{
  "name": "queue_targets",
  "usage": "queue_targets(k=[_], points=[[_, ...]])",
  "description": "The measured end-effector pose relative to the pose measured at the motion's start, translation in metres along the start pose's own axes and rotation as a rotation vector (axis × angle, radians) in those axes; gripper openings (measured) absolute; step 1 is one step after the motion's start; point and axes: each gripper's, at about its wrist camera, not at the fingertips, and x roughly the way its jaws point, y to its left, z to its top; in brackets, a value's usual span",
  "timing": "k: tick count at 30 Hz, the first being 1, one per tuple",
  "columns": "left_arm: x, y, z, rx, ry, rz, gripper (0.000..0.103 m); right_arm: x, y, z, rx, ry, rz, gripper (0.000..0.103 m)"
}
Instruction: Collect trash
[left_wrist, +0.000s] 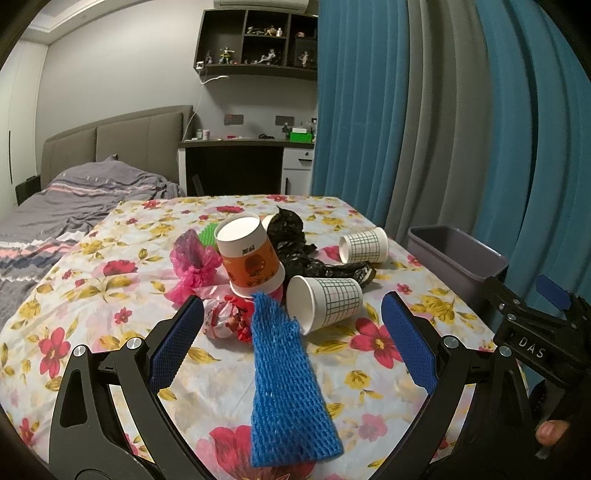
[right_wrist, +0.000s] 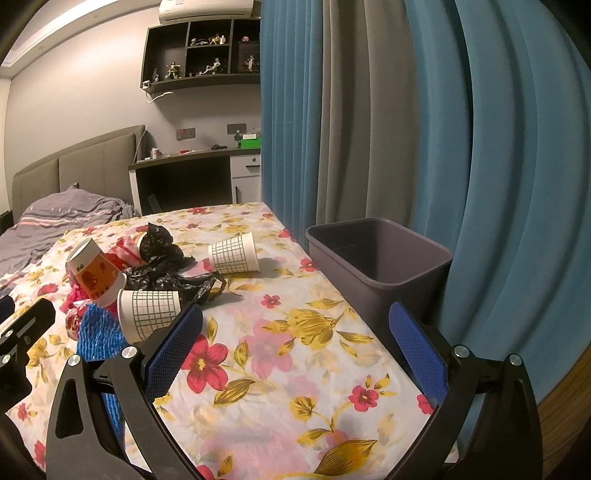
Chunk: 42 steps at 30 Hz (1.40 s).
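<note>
Trash lies in a heap on the floral tablecloth (left_wrist: 110, 295). A blue foam net (left_wrist: 284, 369) lies nearest, between the fingers of my open left gripper (left_wrist: 295, 317). Behind it are a checked paper cup on its side (left_wrist: 325, 299), an orange cup (left_wrist: 249, 262), a crumpled red wrapper (left_wrist: 229, 317), a pink bag (left_wrist: 195, 266), a black bag (left_wrist: 295, 247) and a second checked cup (left_wrist: 364, 244). My right gripper (right_wrist: 295, 325) is open and empty over the cloth, right of the heap. The grey bin (right_wrist: 376, 258) stands at the table's right edge.
Blue and grey curtains (right_wrist: 406, 129) hang close behind the bin. A bed (left_wrist: 74, 199) lies beyond the table's left side, a desk (left_wrist: 240, 162) at the back. The right gripper's body shows in the left wrist view (left_wrist: 535, 332).
</note>
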Motion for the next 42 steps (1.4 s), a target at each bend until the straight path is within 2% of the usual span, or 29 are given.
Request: queue_targets(k=[42], points=[[0.011,-0.01,-0.001,0.005,0.011,-0.007,0.095,0.009,-0.007,-0.003,0.015,0.004,-0.008,0.098]])
